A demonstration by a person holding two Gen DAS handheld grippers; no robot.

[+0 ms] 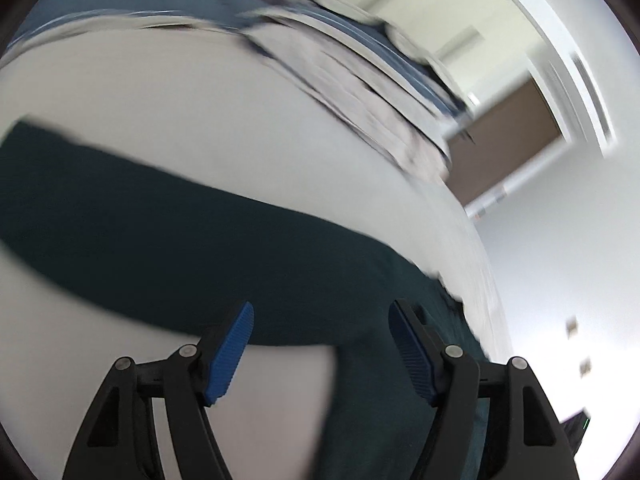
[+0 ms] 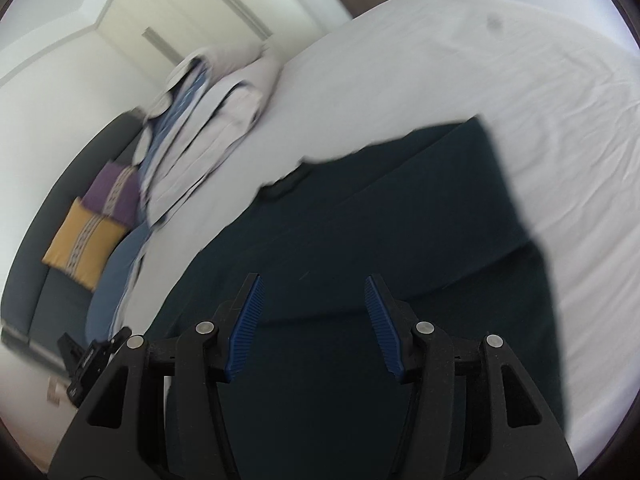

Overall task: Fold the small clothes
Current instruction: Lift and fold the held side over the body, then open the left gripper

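Both grippers were wide open and empty: left gripper (image 1: pixel 320 354) hung over the near edge of the dark teal garment (image 1: pixel 168 248), right gripper (image 2: pixel 314 328) right above its dark cloth (image 2: pixel 360 220), which lay spread flat on the white bed (image 2: pixel 460 52). Judged step: reaching for a fold grasp, so best to pinch one layer at the hem corners, both sides level, and avoid catching the sheet. Farther off sat piled bedding (image 2: pixel 216 108) and two cushions (image 2: pixel 84 236); left view was blurred.
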